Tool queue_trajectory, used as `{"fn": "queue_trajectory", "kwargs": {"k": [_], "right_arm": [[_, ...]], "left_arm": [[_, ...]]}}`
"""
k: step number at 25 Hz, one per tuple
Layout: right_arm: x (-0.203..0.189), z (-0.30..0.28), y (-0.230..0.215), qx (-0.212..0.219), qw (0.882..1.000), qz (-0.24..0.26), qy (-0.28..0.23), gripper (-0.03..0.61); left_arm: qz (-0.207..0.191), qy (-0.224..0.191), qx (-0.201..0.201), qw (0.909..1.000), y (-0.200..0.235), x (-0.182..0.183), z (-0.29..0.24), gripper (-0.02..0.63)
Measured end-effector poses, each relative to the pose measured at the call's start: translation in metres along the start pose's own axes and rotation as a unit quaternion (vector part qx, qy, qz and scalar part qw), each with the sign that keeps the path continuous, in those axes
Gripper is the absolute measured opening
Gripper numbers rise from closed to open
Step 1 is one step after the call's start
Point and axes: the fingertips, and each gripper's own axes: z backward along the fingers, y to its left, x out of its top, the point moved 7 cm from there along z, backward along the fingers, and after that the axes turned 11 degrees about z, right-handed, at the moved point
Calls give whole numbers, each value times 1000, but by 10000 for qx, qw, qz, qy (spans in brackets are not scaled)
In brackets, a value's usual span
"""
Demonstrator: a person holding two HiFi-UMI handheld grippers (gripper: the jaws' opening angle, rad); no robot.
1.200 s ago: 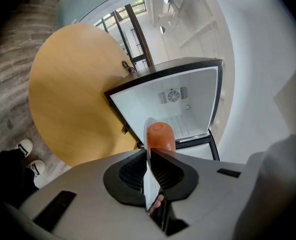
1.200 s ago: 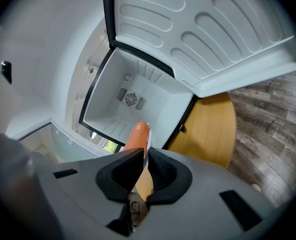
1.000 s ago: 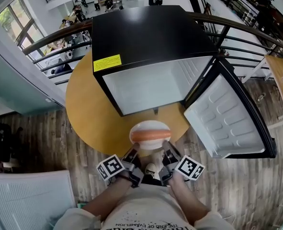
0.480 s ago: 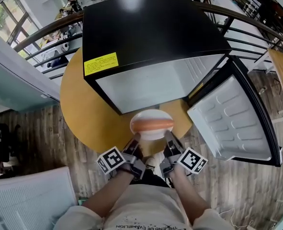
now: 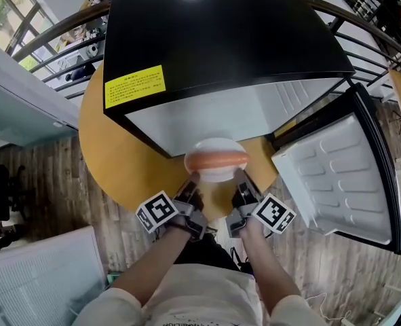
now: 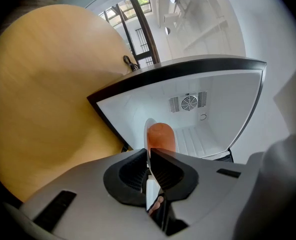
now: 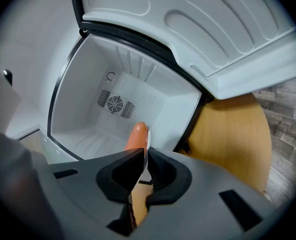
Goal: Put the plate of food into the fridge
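One round white plate (image 5: 217,144) (a glossy orange sausage (image 5: 217,160) across it)

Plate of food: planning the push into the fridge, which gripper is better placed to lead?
Probably the left gripper: both clamp the plate by its rim, but the open fridge door crowds the right gripper.

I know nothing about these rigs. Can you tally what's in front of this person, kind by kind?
fridge, door open: 1
round table: 1
plate: 1
sausage on the plate: 1
grippers, the left gripper and the right gripper, each shut on the plate: 2
Total: 6
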Motion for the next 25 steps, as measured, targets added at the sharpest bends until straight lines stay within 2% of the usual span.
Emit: {"fn": "queue_trajectory", "kwargs": {"k": [11,25], "right_arm": [[10,-45,-26,16,9998,-184,6,43],[29,-97,-52,-72,9998,-165,-71,43]], "left_arm": [[12,-184,58,9998,7,21,-40,37],[204,-590,75,9980,16,41,-90,37]]}}
